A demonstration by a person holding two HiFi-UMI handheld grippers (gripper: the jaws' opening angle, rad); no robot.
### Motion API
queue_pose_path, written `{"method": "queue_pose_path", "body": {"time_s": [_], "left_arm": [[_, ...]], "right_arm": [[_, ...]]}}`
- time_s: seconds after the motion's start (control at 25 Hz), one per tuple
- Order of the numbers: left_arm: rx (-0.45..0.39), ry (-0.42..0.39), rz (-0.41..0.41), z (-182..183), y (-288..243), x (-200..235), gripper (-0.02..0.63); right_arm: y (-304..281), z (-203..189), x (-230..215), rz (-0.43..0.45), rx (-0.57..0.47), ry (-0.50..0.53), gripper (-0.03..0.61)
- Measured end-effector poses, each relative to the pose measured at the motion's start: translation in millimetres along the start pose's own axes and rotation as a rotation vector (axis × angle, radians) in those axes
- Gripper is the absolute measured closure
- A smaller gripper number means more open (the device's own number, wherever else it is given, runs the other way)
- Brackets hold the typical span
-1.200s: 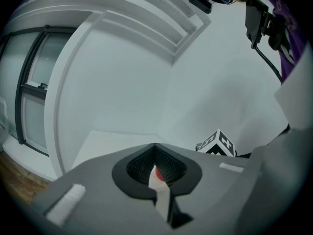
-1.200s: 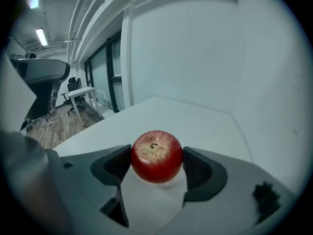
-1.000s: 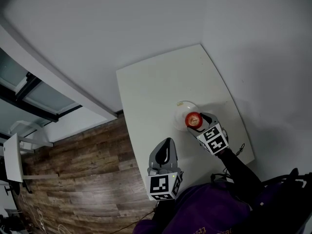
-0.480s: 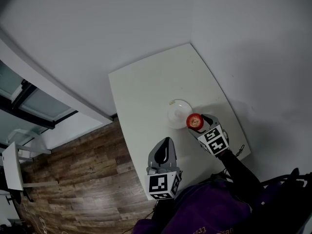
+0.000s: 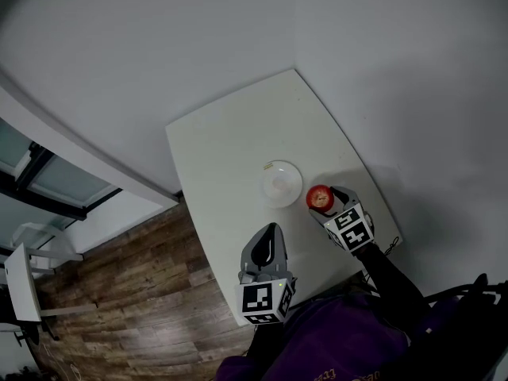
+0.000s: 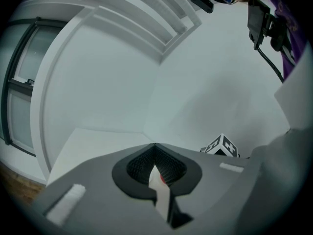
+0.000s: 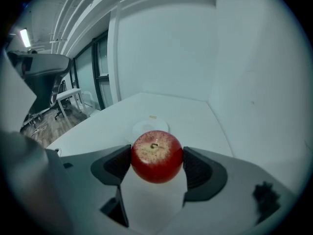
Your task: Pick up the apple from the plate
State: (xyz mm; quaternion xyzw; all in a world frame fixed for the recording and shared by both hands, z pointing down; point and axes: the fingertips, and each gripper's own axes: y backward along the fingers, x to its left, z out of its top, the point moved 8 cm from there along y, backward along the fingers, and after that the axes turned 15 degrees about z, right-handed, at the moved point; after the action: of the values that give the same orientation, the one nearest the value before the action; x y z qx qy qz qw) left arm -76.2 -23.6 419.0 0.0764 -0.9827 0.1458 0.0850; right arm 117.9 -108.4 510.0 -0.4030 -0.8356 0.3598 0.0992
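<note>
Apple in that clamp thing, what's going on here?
A person is working at a white table with a handheld gripper in each hand. The right gripper has its fingers closed on a red apple, holding it off the small white plate, which sits empty beside it. The left gripper hangs over the table's near edge with its fingers together, holding nothing.
</note>
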Motion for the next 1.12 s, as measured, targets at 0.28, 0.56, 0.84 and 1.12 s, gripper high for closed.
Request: {"method": "queue_pose_path", "body": {"time_s": [0.28, 0.56, 0.84, 1.12], "left_arm": [[0.003, -0.005, -0.017, -3, 0, -11, 0.607], [0.007, -0.01, -0.031, -3, -2, -18, 0.607], [0.011, -0.016, -0.034, -4, -2, -23, 0.607], [0.009, -0.018, -0.029, -5, -1, -24, 0.607]], "right_arm": [[8, -17, -4, -0.015, 0.012, -0.029, 0.227], [14, -29, -8, -0.024, 0.022, -0.058, 0.227], [17, -40, -11, -0.023, 0.026, -0.077, 0.227], [17, -45, -12, -0.021, 0.019, -0.087, 0.227]]}}
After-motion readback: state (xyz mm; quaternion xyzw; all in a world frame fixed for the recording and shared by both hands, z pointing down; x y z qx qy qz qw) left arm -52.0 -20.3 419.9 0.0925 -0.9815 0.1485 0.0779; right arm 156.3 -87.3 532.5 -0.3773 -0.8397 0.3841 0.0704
